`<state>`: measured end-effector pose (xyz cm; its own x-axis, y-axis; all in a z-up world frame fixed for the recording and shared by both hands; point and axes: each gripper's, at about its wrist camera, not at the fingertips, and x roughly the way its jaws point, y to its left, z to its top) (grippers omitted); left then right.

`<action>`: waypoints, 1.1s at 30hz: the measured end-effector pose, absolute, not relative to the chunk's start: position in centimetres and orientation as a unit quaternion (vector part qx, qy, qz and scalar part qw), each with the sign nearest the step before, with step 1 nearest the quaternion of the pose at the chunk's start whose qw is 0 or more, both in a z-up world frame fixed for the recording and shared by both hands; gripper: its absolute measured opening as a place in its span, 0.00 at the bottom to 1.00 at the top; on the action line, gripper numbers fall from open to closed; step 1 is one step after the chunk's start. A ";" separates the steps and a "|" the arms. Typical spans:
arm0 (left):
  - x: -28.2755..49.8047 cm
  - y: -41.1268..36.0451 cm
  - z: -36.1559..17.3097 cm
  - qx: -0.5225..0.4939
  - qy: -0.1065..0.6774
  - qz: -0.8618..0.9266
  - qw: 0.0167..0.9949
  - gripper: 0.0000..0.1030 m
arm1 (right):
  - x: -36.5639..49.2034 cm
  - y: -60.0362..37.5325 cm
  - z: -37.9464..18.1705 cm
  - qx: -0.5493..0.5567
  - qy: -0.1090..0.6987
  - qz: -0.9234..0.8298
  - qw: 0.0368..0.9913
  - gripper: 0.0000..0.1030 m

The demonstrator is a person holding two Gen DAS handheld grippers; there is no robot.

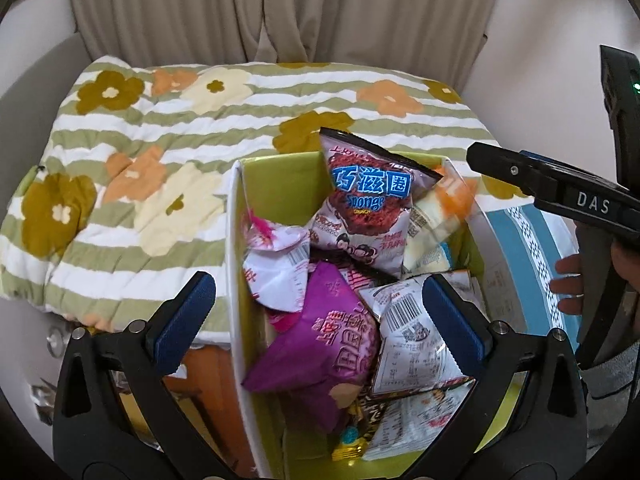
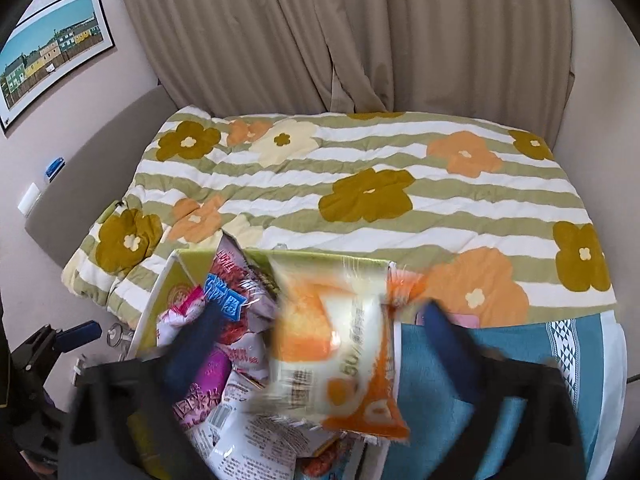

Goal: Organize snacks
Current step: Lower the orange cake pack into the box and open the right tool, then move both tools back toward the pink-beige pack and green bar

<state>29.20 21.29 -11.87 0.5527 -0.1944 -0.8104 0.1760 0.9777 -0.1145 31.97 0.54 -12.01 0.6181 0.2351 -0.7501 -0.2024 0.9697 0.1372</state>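
- Evidently the orange-and-white snack packet (image 2: 340, 344) is blurred above the green box (image 1: 276, 176), apparently dropping in; nothing presses on it.
- The right gripper (image 2: 320, 344) stands wide around it, letting go.
- The left gripper (image 1: 316, 308), also wide and empty, hovers over packets already piled inside.
- The box sits beside the flowered quilt (image 1: 160, 140).

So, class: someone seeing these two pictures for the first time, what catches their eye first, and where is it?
First, the green box crammed with snack bags, standing at the near edge of the flowered quilt; a Sponge Crunch bag sticks up at its far end. In the right wrist view, a blurred orange-and-white packet lies between the open right gripper's fingers, over the box.
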 end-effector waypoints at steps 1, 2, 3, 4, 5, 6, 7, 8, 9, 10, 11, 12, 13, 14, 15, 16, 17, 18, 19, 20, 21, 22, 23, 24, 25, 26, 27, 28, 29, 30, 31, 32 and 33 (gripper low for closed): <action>29.2 21.3 -12.0 -0.011 0.461 -0.108 0.881 0.99 | 31.6 0.6 -12.0 0.018 0.413 0.119 0.903 1.00; 29.1 21.4 -12.1 -0.012 0.461 -0.112 0.880 0.99 | 31.3 0.6 -12.0 0.015 0.410 0.118 0.904 1.00; 29.1 21.3 -12.2 -0.013 0.462 -0.117 0.879 0.99 | 31.0 0.7 -12.1 0.010 0.409 0.118 0.905 1.00; 29.1 21.2 -12.4 -0.013 0.464 -0.121 0.878 0.99 | 30.6 0.8 -12.3 0.003 0.409 0.115 0.905 1.00; 29.1 21.1 -12.5 -0.012 0.465 -0.123 0.877 0.99 | 30.4 0.9 -12.4 -0.003 0.411 0.111 0.905 1.00; 29.0 21.0 -12.5 -0.010 0.465 -0.124 0.876 0.99 | 30.2 1.0 -12.5 -0.007 0.412 0.106 0.905 1.00; 28.9 20.9 -12.4 -0.008 0.465 -0.124 0.876 0.99 | 30.0 0.9 -12.5 -0.006 0.412 0.104 0.905 1.00; 28.7 20.8 -12.2 -0.008 0.464 -0.123 0.877 0.99 | 29.9 0.9 -12.5 -0.004 0.413 0.104 0.905 1.00; 28.5 20.8 -11.9 -0.010 0.461 -0.121 0.879 0.99 | 29.5 0.7 -12.3 -0.001 0.413 0.104 0.905 1.00; 28.2 20.9 -11.5 -0.012 0.457 -0.121 0.881 0.99 | 29.3 0.6 -12.0 0.001 0.412 0.106 0.905 1.00; 27.9 20.8 -11.1 -0.014 0.453 -0.120 0.883 0.99 | 29.0 0.5 -11.8 0.002 0.411 0.107 0.905 1.00; 27.6 20.7 -10.8 -0.014 0.451 -0.117 0.885 0.99 | 28.7 0.4 -11.5 0.003 0.408 0.109 0.907 1.00; 27.2 20.5 -10.5 -0.013 0.448 -0.114 0.887 0.99 | 28.2 0.2 -11.1 0.003 0.403 0.111 0.908 1.00; 26.8 20.3 -10.1 -0.012 0.445 -0.111 0.889 0.99 | 27.8 0.1 -10.9 0.004 0.400 0.113 0.910 1.00; 26.3 19.9 -9.8 -0.011 0.442 -0.109 0.890 0.99 | 27.4 -0.2 -10.5 0.006 0.396 0.115 0.911 1.00; 25.9 19.7 -9.5 -0.009 0.439 -0.107 0.892 0.99 | 27.0 -0.5 -10.0 0.010 0.392 0.118 0.912 1.00; 25.3 19.3 -9.2 -0.008 0.436 -0.104 0.894 0.99 | 26.6 -0.8 -9.7 0.012 0.389 0.120 0.913 1.00; 24.9 18.9 -8.9 -0.006 0.434 -0.101 0.895 0.99 | 26.3 -1.1 -9.3 0.015 0.386 0.122 0.914 1.00; 24.2 18.4 -8.5 -0.005 0.430 -0.098 0.897 0.99 | 25.7 -1.6 -8.9 0.016 0.383 0.124 0.915 1.00; 23.7 17.9 -8.2 -0.005 0.427 -0.095 0.899 0.99 | 25.2 -2.0 -8.6 0.016 0.380 0.126 0.916 1.00; 22.9 17.2 -7.8 -0.005 0.421 -0.094 0.902 0.99 | 24.7 -2.4 -8.3 0.015 0.378 0.127 0.917 1.00; 22.5 16.8 -7.5 -0.004 0.418 -0.093 0.903 0.99 | 24.1 -3.0 -7.9 0.015 0.375 0.129 0.918 1.00; 21.8 16.1 -7.1 -0.002 0.414 -0.090 0.906 0.99 | 23.5 -3.5 -7.5 0.014 0.372 0.131 0.919 1.00; 21.4 15.6 -6.8 -0.001 0.411 -0.088 0.907 0.99 | 23.0 -4.0 -7.2 0.013 0.370 0.131 0.920 1.00; 20.8 14.8 -6.5 0.000 0.407 -0.088 0.909 0.99 | 22.2 -4.9 -6.8 0.012 0.368 0.132 0.920 1.00; 20.2 14.0 -6.2 0.000 0.403 -0.086 0.911 0.99 | 21.7 -5.3 -6.6 0.012 0.367 0.132 0.921 1.00; 19.7 13.4 -6.1 0.000 0.399 -0.083 0.913 0.99 | 20.9 -6.3 -6.3 0.012 0.365 0.133 0.921 1.00; 19.1 12.5 -5.9 0.000 0.397 -0.083 0.914 0.99 | 20.3 -6.9 -6.1 0.011 0.365 0.134 0.921 1.00; 18.4 11.6 -5.9 0.000 0.397 -0.085 0.914 0.99 | 19.6 -7.8 -5.9 0.011 0.363 0.133 0.922 1.00; 17.8 10.6 -6.0 0.002 0.397 -0.087 0.914 0.99 | 19.3 -8.5 -5.8 0.011 0.364 0.132 0.922 1.00; 17.4 9.9 -6.0 0.005 0.397 -0.088 0.913 0.99 | 18.5 -9.6 -5.7 0.012 0.367 0.133 0.921 1.00; 16.7 8.8 -6.1 0.009 0.397 -0.089 0.913 0.99 | 18.1 -10.3 -5.6 0.012 0.368 0.132 0.920 1.00; 16.3 8.1 -6.1 0.011 0.397 -0.089 0.913 0.99 | 17.4 -11.2 -5.6 0.012 0.368 0.129 0.921 1.00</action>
